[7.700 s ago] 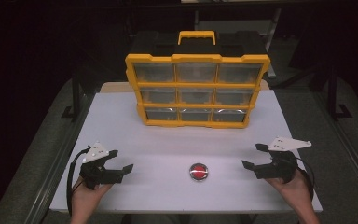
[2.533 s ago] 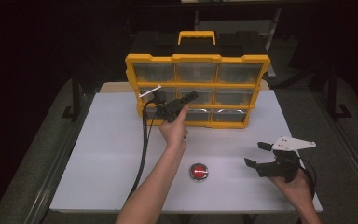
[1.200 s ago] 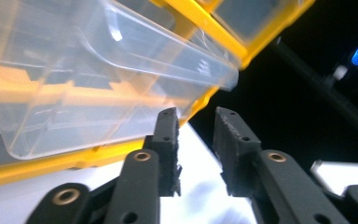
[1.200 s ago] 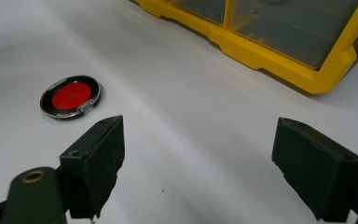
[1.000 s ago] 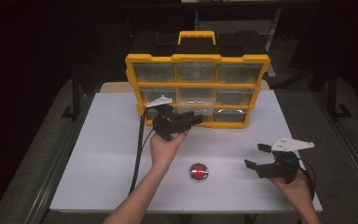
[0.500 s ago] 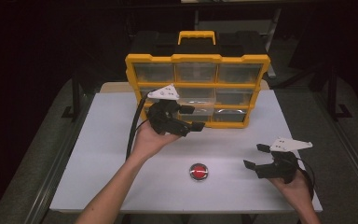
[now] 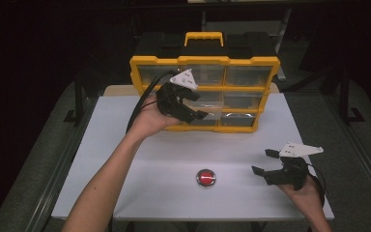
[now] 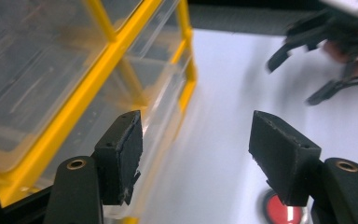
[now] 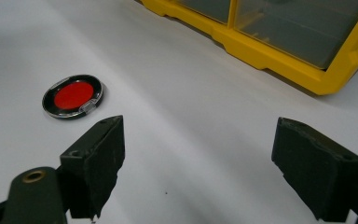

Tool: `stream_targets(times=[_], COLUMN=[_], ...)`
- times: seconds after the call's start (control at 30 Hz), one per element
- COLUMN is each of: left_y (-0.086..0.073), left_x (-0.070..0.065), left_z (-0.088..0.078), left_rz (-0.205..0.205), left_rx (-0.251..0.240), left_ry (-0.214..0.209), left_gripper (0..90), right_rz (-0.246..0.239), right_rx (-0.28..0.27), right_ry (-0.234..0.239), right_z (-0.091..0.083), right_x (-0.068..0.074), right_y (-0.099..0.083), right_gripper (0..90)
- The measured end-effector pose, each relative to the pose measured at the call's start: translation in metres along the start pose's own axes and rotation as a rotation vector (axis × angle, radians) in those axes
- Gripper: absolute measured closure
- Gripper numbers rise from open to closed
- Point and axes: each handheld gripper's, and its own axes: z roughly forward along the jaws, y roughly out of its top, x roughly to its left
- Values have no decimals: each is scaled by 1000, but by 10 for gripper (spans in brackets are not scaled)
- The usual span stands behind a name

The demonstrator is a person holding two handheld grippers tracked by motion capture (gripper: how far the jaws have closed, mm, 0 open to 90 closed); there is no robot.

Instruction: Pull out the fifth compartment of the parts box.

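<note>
Left gripper (image 7: 195, 104) gapes empty before the organizer (image 7: 236, 77).
Jaws just narrowed; right gripper (image 7: 265, 162) gapes near table's (image 7: 140, 164) right edge.

Your left gripper (image 7: 193, 104) is a black body with a grey three-cornered plate (image 7: 184, 79) on top and black cables (image 7: 140, 104) looping from it down past your wrist; its two jaws end in blocky black pads (image 8: 123, 154) with worn, chipped edges, each arm carrying a brass-ringed screw hole (image 8: 76, 164). Your right gripper (image 7: 265, 162) is built the same, with a pale grey plate (image 7: 300, 149), a black cable (image 7: 319, 179) curling behind the hand and a brass-ringed hole (image 9: 33, 176). Your forearms (image 7: 108, 181) are bare, with no sleeves in sight.
</note>
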Motion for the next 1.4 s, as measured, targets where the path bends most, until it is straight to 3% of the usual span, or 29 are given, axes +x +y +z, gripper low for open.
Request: stream_targets(times=[0.23, 0.3, 0.37, 0.43, 0.53, 0.7, 1.1, 1.27, 1.4], left_y=[5, 5, 6, 7, 8, 5, 1, 0, -1], left_x=[12, 15, 16, 16, 19, 23, 28, 26, 27], left_z=[11, 15, 19, 22, 28, 34, 43, 46, 46], left_rz=[28, 13, 29, 19, 37, 15, 43, 62, 57], left_rx=[33, 21, 32, 33, 69, 95, 158, 172, 170], left_ry=[-10, 22, 17, 10, -6, -21, -39, -52, -50], left_gripper=[405, 413, 438, 451, 471, 506, 588, 581, 656], right_rz=[1, -1, -3, -3, 2, -2, 3, 1, 0], right_rx=[-2, 1, -3, -9, -12, -10, -9, -9, -7], right_ry=[2, 3, 1, 0, 3, 5, 5, 5, 7], right_z=[-1, 0, -1, -2, -2, -2, -3, -3, -3], right_x=[-1, -1, 0, -1, -2, -2, -4, -3, -3], right_y=[0, 0, 0, 0, 0, 0, -1, -1, -2], right_gripper=[165, 166, 168, 170, 170, 170, 170, 172, 172])
